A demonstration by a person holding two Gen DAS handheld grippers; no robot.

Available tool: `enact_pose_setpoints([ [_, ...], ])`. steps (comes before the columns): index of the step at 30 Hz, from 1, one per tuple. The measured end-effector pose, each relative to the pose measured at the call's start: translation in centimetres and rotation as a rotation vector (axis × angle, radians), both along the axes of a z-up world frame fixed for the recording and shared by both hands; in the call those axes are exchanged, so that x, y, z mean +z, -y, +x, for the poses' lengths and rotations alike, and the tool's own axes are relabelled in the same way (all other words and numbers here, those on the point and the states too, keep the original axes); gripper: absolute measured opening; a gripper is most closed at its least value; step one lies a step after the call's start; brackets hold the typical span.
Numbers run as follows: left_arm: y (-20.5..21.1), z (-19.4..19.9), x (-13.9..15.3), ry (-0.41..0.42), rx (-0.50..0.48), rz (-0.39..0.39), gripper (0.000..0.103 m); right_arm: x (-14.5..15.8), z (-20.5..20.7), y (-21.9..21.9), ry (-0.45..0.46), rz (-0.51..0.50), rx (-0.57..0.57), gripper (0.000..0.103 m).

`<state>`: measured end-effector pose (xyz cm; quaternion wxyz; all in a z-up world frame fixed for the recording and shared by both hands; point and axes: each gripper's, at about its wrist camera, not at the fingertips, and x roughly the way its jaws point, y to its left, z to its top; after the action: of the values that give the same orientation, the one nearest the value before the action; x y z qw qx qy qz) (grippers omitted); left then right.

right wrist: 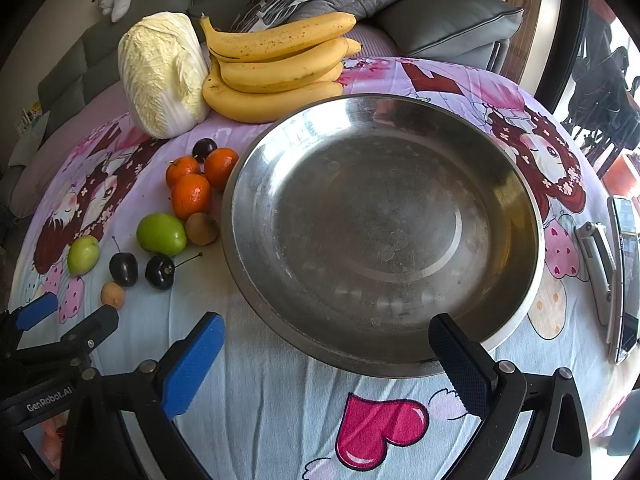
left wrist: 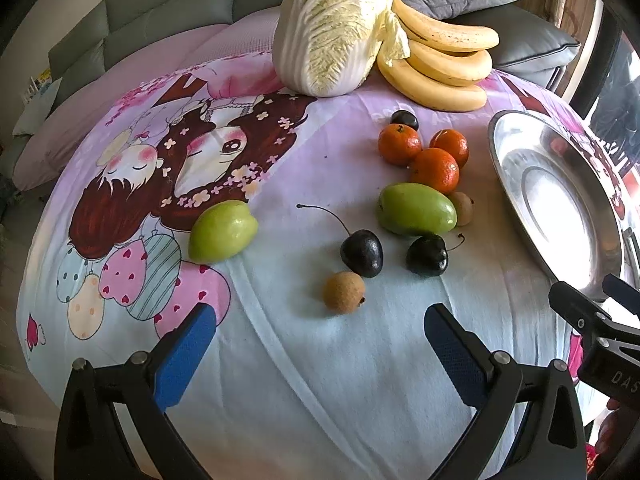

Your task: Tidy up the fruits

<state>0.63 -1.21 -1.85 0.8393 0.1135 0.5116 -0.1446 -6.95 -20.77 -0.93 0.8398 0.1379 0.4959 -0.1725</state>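
Black plastic left gripper [left wrist: 320, 330] and right gripper [right wrist: 326, 338], each with blue textured pads [left wrist: 188, 354]. Silver screws at finger bases. White "GenRobot.AI" lettering on left body.

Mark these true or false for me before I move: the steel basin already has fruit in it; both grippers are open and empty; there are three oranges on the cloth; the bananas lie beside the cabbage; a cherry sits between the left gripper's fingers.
1. The steel basin already holds fruit. False: it is empty.
2. The left gripper and right gripper are open and empty. True.
3. Three oranges lie on the cloth. True.
4. The bananas lie beside the cabbage. True.
5. A cherry sits between the left gripper's fingers. False: it lies on the cloth ahead of them, near a small brown fruit.
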Motion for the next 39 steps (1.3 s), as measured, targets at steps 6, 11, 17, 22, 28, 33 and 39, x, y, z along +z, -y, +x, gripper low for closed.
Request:
enact_pose_setpoints([
  [6,0.1,0.0,-0.1,-0.004,-0.003,0.004,0.103,-0.1,0.0,0.0,0.000,0.000,0.001,0.103],
  [11,0.1,0.0,-0.2,-0.010,0.000,0.007,0.103,-0.2,0.0,-0.1,-0.003,-0.001,0.001,0.103],
  [17,0.1,0.0,-0.2,-0.014,0.002,0.008,0.103,-0.2,0.0,-0.1,-0.004,0.000,0.001,0.103],
  [22,0.0,0.0,-0.3,-0.022,0.005,0.006,0.103,-0.3,0.0,-0.4,-0.007,0.001,0.004,0.103],
  [28,-0.2,0.2,-0.3,-0.027,0.015,0.000,0.103,-0.3,0.0,-0.5,-0.009,0.001,0.005,0.103],
  [33,-0.6,0.5,-0.2,-0.026,0.035,-0.015,0.103,-0.3,0.1,-0.3,-0.004,0.012,0.010,0.103],
  [39,-2.0,1.3,0.3,-0.035,0.088,-0.049,0.103,1.0,0.4,-1.3,0.053,0.024,0.050,0.103],
])
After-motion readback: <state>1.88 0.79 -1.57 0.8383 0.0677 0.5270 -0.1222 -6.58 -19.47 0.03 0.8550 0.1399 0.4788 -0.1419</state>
